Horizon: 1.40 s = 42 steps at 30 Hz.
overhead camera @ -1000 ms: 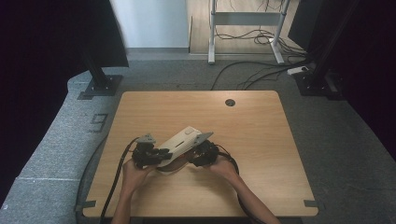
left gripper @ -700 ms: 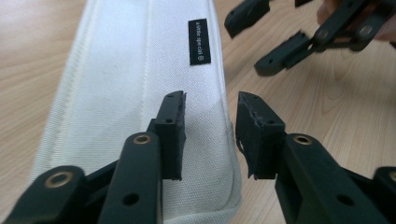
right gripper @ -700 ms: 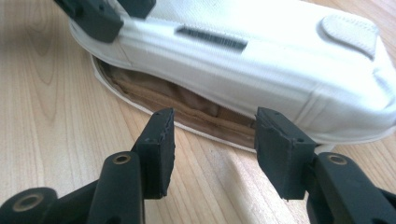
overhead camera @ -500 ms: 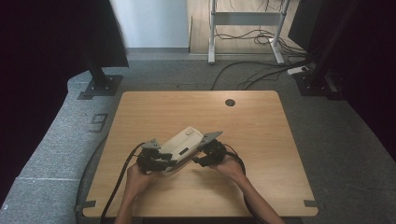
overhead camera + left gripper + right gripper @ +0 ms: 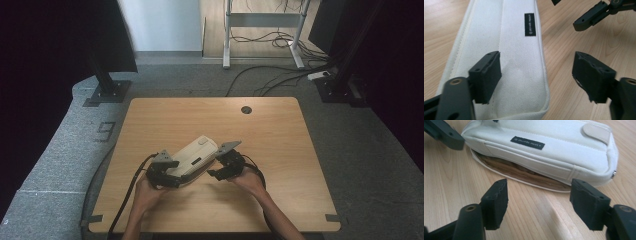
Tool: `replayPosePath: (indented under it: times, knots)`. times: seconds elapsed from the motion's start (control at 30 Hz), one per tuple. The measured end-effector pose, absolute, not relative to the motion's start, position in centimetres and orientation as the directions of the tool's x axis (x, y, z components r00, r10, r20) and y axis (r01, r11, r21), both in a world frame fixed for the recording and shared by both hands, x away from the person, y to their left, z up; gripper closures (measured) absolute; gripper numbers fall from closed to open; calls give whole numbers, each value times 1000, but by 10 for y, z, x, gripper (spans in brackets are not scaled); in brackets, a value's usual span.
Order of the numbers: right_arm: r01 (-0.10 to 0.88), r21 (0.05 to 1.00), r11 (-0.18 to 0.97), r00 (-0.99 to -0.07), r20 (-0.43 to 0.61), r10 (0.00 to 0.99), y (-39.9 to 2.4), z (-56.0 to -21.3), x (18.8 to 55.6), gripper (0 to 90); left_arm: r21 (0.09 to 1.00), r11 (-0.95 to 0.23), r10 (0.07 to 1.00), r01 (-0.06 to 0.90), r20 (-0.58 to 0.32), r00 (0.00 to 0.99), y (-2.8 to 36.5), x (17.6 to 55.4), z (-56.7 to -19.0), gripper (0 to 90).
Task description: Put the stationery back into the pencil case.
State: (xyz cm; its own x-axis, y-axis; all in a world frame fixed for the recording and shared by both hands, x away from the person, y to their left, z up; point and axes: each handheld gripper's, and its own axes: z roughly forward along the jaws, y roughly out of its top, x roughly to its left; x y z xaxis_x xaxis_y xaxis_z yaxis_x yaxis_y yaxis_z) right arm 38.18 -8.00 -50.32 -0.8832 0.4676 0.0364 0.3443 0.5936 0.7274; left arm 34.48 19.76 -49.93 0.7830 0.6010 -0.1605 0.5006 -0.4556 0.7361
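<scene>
Pouch now flat on table, earlier lifted; left gripper and right gripper just opened, both released

Even soft light, dark blurred edges

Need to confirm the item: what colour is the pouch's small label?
Black, on the white pouch; label clearest in the right gripper view.

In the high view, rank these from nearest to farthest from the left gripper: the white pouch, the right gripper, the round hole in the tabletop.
From the left gripper:
1. White pouch, right at its jaws, lying slantwise between the grippers.
2. Right gripper, across the pouch's near end, to the right.
3. Round hole, far back on the table, right of centre.
</scene>
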Motion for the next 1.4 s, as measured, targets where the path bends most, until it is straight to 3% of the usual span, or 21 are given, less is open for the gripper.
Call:
replayPosePath:
  times: [0.17, 0.4, 0.7, 1.4]
  knots:
    - [358, 725, 588, -872, 34, 488, -87, -502, 379, 229, 734, -443, 602, 514, -181, 777, 202, 344, -494, 153]
    - [377, 733, 566, -854, 38, 519, -101, -500, 377, 153, 708, -498, 623, 501, -110, 774, 207, 340, -492, 92]
    - [379, 750, 542, -832, 20, 554, -127, -495, 372, 127, 721, -477, 644, 502, -102, 759, 225, 336, -488, 13]
    - [420, 750, 510, -751, -28, 660, -189, -504, 348, 44, 728, -416, 711, 545, -113, 694, 278, 327, -501, 0]
